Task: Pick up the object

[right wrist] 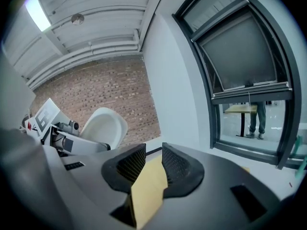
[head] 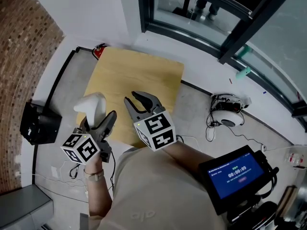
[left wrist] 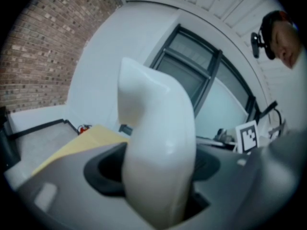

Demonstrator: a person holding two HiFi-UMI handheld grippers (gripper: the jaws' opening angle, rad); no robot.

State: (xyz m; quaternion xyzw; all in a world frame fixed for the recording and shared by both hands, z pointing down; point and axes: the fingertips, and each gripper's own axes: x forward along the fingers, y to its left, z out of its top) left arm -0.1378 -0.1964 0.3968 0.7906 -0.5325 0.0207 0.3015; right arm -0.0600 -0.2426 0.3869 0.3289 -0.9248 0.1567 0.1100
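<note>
The object is a smooth white curved piece (head: 91,107), and my left gripper (head: 98,120) is shut on its lower end, holding it above the near left corner of the wooden table (head: 144,75). In the left gripper view the white piece (left wrist: 156,143) stands upright between the grey jaws and fills the middle of the picture. My right gripper (head: 142,99) hovers just right of it over the table's near edge, open, with nothing in it. The right gripper view shows only the tabletop in the gap between its pads (right wrist: 173,166), with the white piece (right wrist: 103,126) off to the left.
A black box (head: 38,123) sits on the floor at the left by the brick wall. A red item (head: 98,51) lies at the table's far left corner. A white device with cables (head: 228,111) lies on the floor at right, near a lit screen (head: 237,174). Windows run along the back.
</note>
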